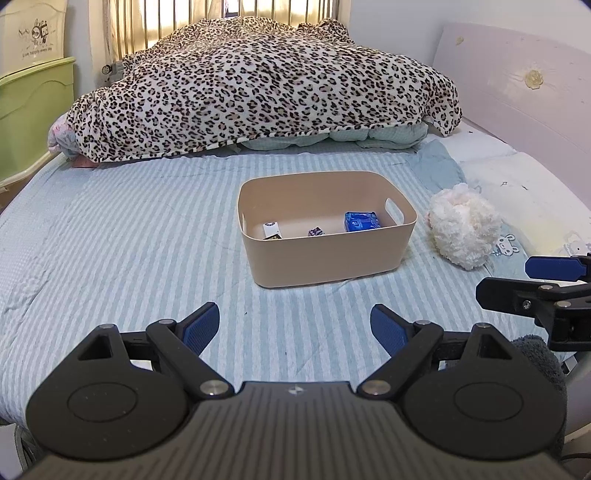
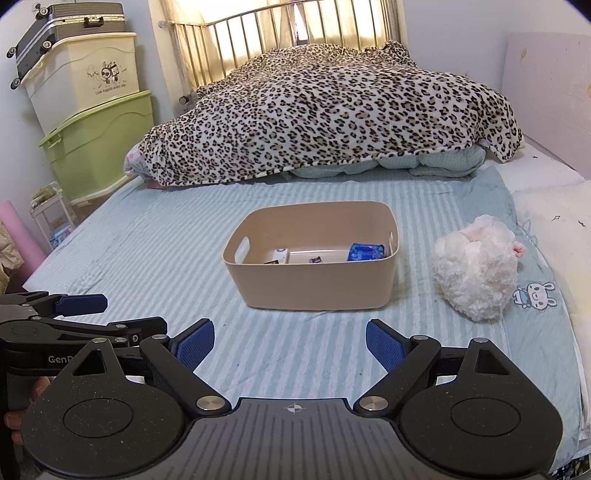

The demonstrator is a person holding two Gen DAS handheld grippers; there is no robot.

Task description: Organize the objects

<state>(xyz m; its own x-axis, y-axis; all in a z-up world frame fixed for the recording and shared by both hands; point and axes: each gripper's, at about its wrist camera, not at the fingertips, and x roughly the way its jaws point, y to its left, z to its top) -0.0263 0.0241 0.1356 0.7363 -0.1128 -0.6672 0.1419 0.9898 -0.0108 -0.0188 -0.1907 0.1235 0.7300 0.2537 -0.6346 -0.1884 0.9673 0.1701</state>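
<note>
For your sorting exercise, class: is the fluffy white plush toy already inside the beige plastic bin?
No, the fluffy white plush toy lies on the striped sheet beside the beige plastic bin, apart from it.

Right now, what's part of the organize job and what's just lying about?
Job:
- beige bin
- blue packet, white box and small dark item already in the bin
- fluffy white plush on the bed beside the bin
- left tongs and right tongs, both open, empty

Lying about:
- leopard blanket
- green storage box
- suitcase
</note>
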